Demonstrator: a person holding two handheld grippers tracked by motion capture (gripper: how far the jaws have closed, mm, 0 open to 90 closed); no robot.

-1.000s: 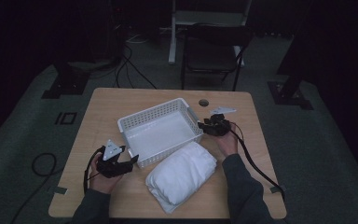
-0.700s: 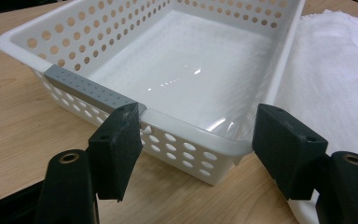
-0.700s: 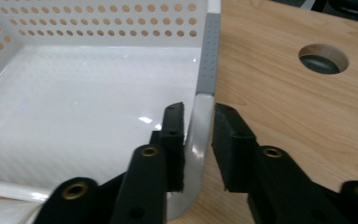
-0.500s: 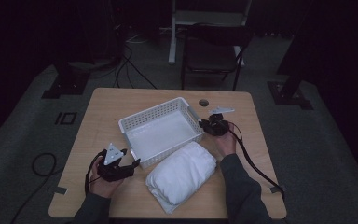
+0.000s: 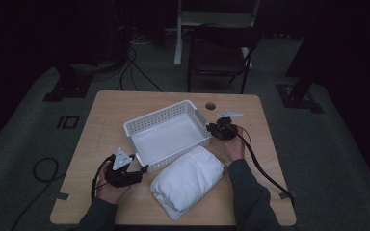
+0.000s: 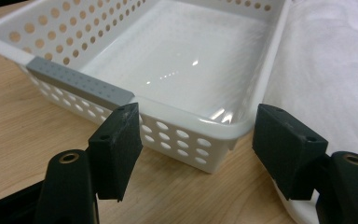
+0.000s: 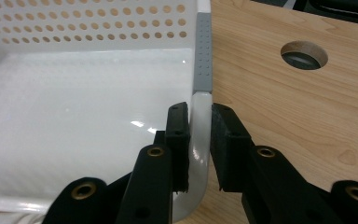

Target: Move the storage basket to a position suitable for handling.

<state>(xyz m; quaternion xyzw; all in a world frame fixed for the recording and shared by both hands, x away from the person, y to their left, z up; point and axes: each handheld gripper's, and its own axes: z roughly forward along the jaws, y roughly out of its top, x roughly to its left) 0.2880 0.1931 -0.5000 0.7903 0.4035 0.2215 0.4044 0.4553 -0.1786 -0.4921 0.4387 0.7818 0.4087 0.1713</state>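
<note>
A white perforated basket [image 5: 164, 115] stands empty mid-table, with a folded white towel [image 5: 188, 180] lying against its near long side. My right gripper [image 5: 212, 129] is at the basket's right end. In the right gripper view its jaws [image 7: 199, 135] are shut on the basket's rim [image 7: 200, 116], just below a grey grip strip [image 7: 203, 51]. My left gripper [image 5: 140, 168] rests on the table near the basket's near-left corner. It stands open [image 6: 198, 126] with that corner [image 6: 186, 114] just ahead of its jaws and the towel [image 6: 326, 70] to the right.
The wooden table [image 5: 106, 115] has a round cable hole [image 5: 210, 105] behind my right gripper, also in the right gripper view [image 7: 304, 54]. A dark chair [image 5: 224, 53] stands beyond the far edge. Cables trail from both grippers off the table.
My left gripper has slid a little toward the near edge and to the right. The right gripper and the basket have stayed where they were.
</note>
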